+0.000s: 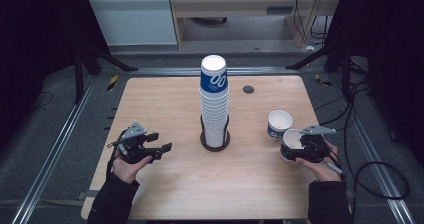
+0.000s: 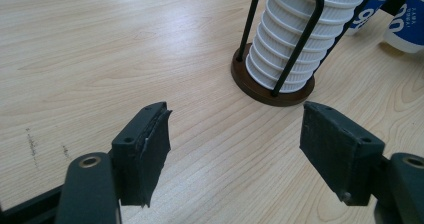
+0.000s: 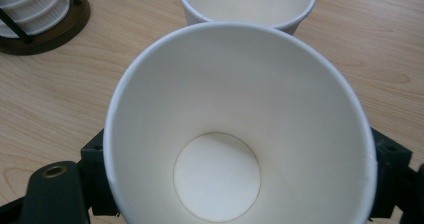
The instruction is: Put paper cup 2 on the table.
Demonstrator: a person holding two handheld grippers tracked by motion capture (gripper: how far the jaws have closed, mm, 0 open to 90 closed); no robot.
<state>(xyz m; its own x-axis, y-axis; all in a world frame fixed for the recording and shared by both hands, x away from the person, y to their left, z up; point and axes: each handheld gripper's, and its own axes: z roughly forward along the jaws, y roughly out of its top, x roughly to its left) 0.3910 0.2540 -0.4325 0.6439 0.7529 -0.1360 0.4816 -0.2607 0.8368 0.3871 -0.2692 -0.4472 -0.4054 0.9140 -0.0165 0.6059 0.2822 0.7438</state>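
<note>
A tall stack of blue-and-white paper cups (image 1: 214, 99) stands in a dark round holder (image 1: 215, 140) at the table's middle; its ribbed lower cups (image 2: 300, 39) show in the left gripper view. My left gripper (image 1: 161, 141) is open over bare wood left of the holder, nothing between its pads (image 2: 150, 144). My right gripper (image 1: 300, 146) holds a single white cup (image 3: 240, 129) between its jaws, mouth facing the camera. A second loose cup (image 1: 279, 124) stands upright just beyond it, also seen as the far cup (image 3: 247, 4).
The wooden table (image 1: 165, 99) has a small dark round grommet (image 1: 248, 89) behind the stack. Cables (image 1: 370, 174) trail off the right edge. Metal rails (image 1: 55, 149) run along both sides of the table.
</note>
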